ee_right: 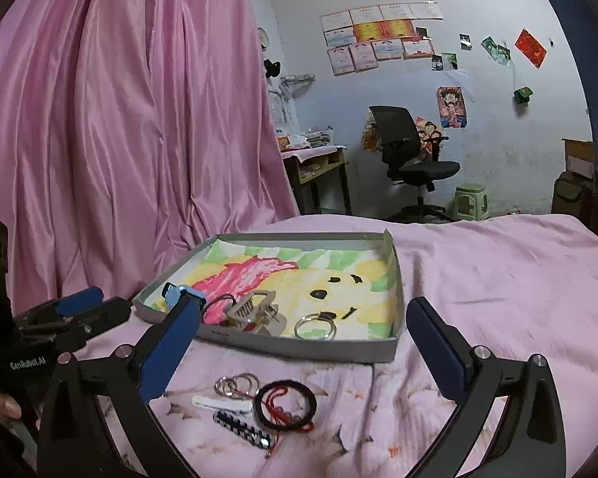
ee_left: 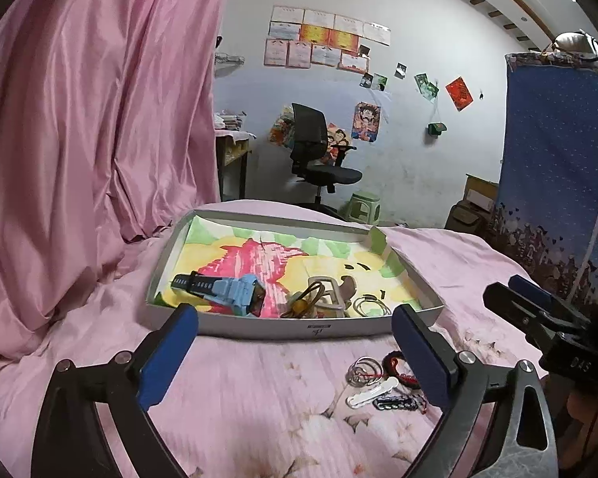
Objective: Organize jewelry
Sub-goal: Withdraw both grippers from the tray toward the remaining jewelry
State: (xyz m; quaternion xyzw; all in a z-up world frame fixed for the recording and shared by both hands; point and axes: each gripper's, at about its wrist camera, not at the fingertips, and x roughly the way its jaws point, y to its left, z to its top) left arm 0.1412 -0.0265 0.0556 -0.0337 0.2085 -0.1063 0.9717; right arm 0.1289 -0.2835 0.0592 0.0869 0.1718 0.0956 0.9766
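Step in hand, as judged: transfer of loose pieces from the bedspread into the shallow grey cardboard tray (ee_right: 382, 352) lined with a crayon-coloured paper drawing. The tray sits mid-frame in both views and already holds a light-blue plastic wristwatch (ee_left: 235, 292), a beige ribbed hair claw (ee_right: 255, 310) and thin silver bangles (ee_right: 314, 326).

Items still outside, lower centre of the right wrist view, just in front of the tray's near wall: linked silver rings (ee_right: 235, 384), a white fuzzy hair clip (ee_right: 221, 403), a black-and-white checked clip (ee_right: 245, 428) and a black cord bracelet with red thread (ee_right: 287, 402), lying close together.

The left gripper (ee_left: 295, 352) is spread wide and empty. The right gripper (ee_right: 303, 358) is likewise wide open, holding nothing, with the loose items framed between its blue-padded fingers (ee_right: 167, 350).

Next move, as judged: lower onto one flat, thin piece; the soft, wrinkled pink quilt (ee_right: 498, 263) may hinder a clean pinch.
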